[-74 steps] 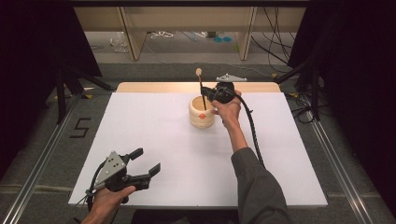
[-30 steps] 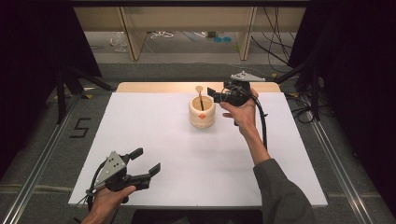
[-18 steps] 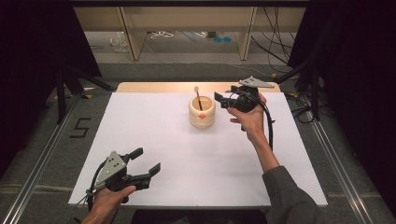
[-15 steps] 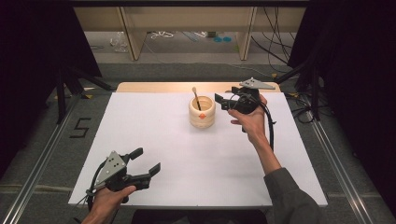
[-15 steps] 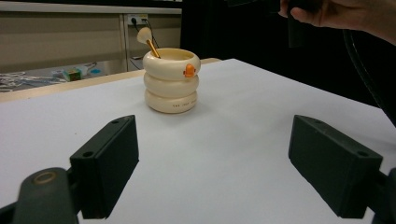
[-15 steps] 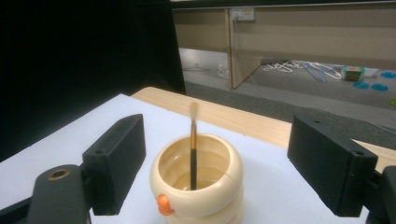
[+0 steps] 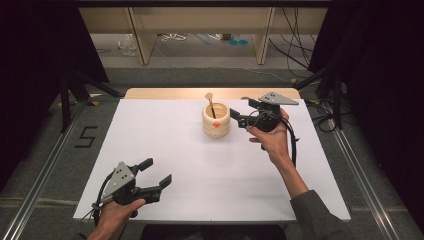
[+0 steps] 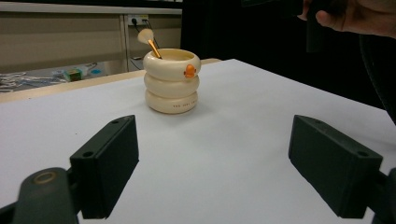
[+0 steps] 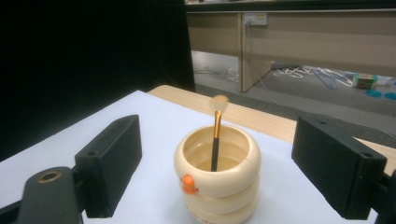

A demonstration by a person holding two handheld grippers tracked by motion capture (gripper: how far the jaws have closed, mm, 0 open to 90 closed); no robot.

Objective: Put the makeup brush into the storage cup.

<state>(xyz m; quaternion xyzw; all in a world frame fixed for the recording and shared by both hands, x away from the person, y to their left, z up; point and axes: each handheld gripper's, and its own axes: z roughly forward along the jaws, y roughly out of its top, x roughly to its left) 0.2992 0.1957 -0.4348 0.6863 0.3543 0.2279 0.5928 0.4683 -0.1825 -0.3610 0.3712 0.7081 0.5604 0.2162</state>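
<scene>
A cream ribbed cup (image 7: 216, 121) with an orange dot stands at the back middle of the white sheet. A dark-handled brush (image 7: 212, 105) with a pale head leans in it. My right gripper (image 7: 234, 118) hovers just right of the cup, jaws pointing at it. Those jaws have just been opening and stand open with nothing between them. In the right gripper view the cup (image 9: 217, 179) and brush (image 9: 215, 140) sit close ahead. My left gripper (image 7: 158, 171) rests open and empty at the front left. Its view shows the cup (image 8: 171, 81) farther off.
The white sheet (image 7: 165, 140) covers the table, with a wooden strip (image 7: 165, 93) along the back edge. Metal rails run along both sides of the table. Shelf legs and cables lie on the floor behind. A cable trails down from the right gripper along the forearm.
The right gripper let go of the brush, which now leans in the cup. It drew back to the right of the cup with its jaws wider. The left gripper stayed put.
</scene>
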